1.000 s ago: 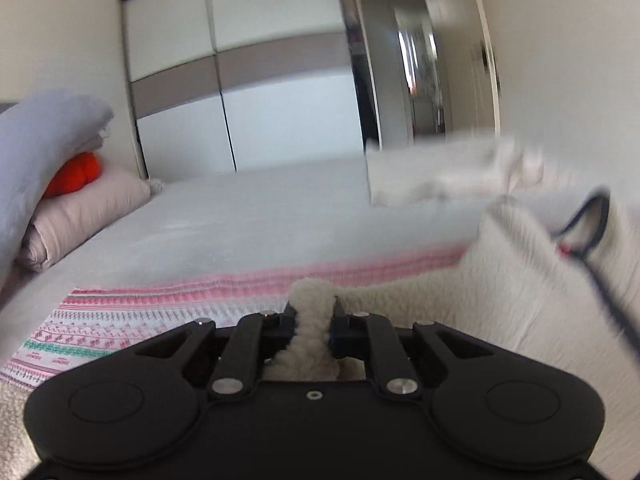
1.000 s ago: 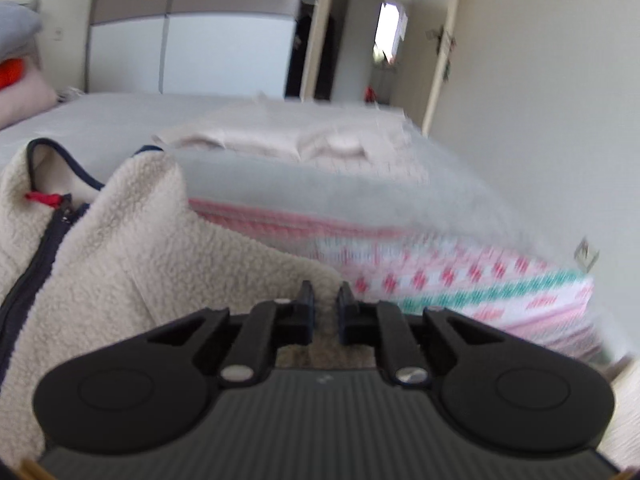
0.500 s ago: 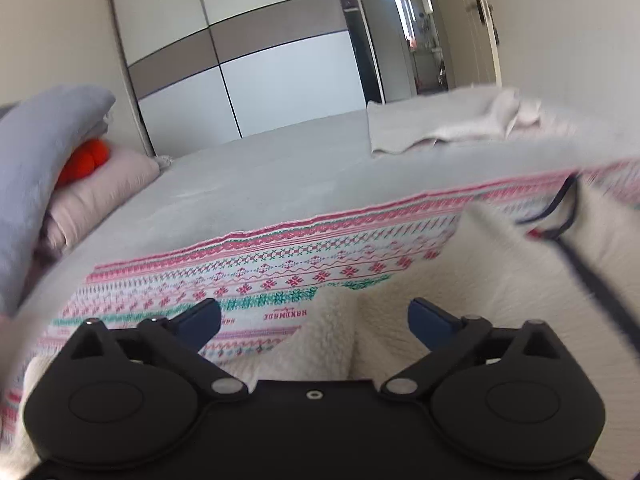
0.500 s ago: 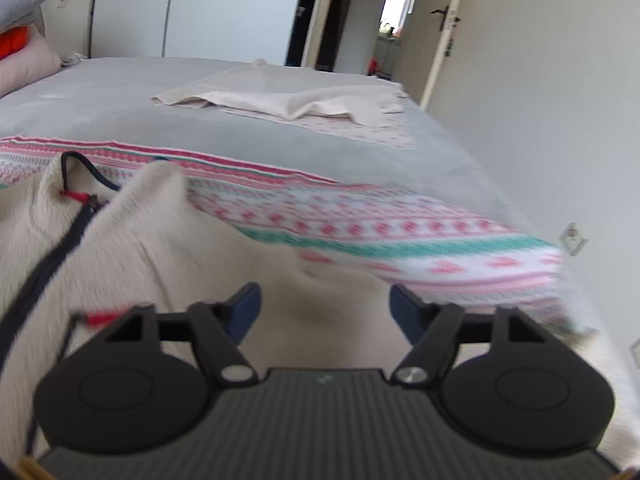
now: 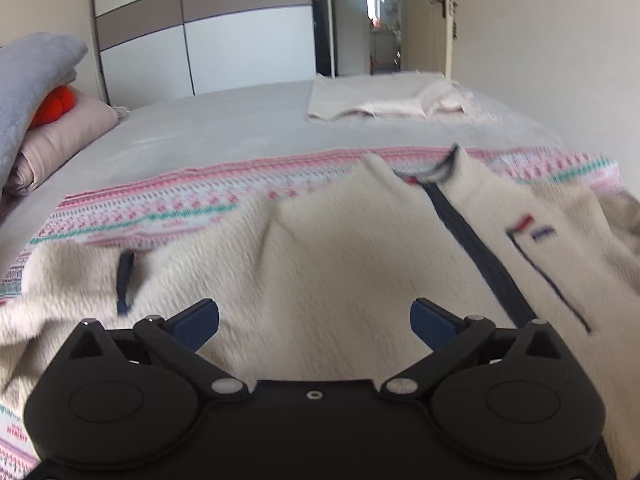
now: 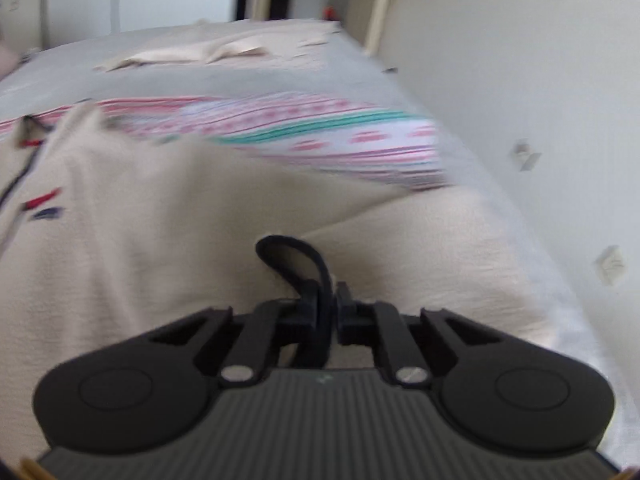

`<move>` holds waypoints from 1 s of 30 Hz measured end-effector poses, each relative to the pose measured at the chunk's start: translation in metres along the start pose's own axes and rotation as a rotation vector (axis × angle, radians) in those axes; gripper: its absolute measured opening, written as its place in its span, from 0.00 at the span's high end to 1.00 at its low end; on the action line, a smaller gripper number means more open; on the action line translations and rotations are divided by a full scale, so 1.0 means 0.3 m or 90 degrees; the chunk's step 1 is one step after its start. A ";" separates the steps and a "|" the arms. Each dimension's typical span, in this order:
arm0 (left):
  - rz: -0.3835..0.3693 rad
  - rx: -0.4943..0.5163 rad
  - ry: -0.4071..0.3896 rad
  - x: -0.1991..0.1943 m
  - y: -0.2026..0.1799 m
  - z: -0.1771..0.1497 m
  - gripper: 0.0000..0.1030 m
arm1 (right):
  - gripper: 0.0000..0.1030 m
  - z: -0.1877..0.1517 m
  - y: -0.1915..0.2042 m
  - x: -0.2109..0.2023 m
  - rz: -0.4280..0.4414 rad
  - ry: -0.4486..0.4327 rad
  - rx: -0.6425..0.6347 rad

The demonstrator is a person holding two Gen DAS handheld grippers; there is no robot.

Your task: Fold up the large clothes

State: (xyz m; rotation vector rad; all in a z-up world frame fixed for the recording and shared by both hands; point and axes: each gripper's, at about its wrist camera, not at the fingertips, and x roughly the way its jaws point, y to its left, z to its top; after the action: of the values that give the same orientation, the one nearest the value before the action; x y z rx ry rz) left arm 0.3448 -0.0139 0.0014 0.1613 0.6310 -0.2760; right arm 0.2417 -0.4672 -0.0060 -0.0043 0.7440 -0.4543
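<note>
grey bed [image 5: 248,120], sliding wardrobe [image 5: 240,40], open door [image 5: 448,32]

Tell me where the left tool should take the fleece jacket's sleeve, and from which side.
Probably the dark-trimmed cuff at the sleeve's end, left of the open left tool. Come in low from the near side: the fleece jacket lies flat, and that cuff edge looks thin enough to pinch.

A home bedroom. Shown by a wide grey-sheeted bed [image 5: 240,120], stacked soft pillows [image 5: 60,132], a tall white-and-taupe sliding-door wardrobe [image 5: 208,36].
</note>
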 end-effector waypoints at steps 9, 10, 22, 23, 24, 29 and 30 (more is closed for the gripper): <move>0.022 0.031 0.015 -0.016 -0.042 -0.061 0.00 | 0.97 0.082 -0.376 -0.075 -0.292 -0.092 0.040; 0.023 0.028 0.016 -0.018 -0.040 -0.064 0.00 | 0.97 0.090 -0.420 -0.078 -0.331 -0.097 0.039; 0.065 0.000 0.032 -0.068 0.036 -0.100 0.00 | 0.97 0.076 -0.745 -0.038 -0.561 -0.045 0.078; 0.072 -0.005 0.032 -0.074 0.049 -0.101 0.00 | 0.97 0.072 -0.749 -0.032 -0.568 -0.045 0.078; 0.077 -0.010 0.031 -0.081 0.062 -0.101 0.00 | 0.95 0.067 -0.743 -0.025 -0.562 -0.052 0.072; 0.098 -0.037 0.023 -0.123 0.147 -0.098 0.00 | 0.41 0.041 -0.680 -0.052 -0.466 -0.061 0.085; 0.107 -0.039 0.020 -0.132 0.166 -0.096 0.00 | 0.40 0.036 -0.661 -0.070 -0.445 -0.067 0.088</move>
State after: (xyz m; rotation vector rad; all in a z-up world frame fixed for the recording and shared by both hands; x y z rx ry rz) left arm 0.3132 0.0483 0.0053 0.1592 0.6523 -0.0917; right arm 0.1564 -0.6397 0.0478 -0.1619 0.5925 -1.1617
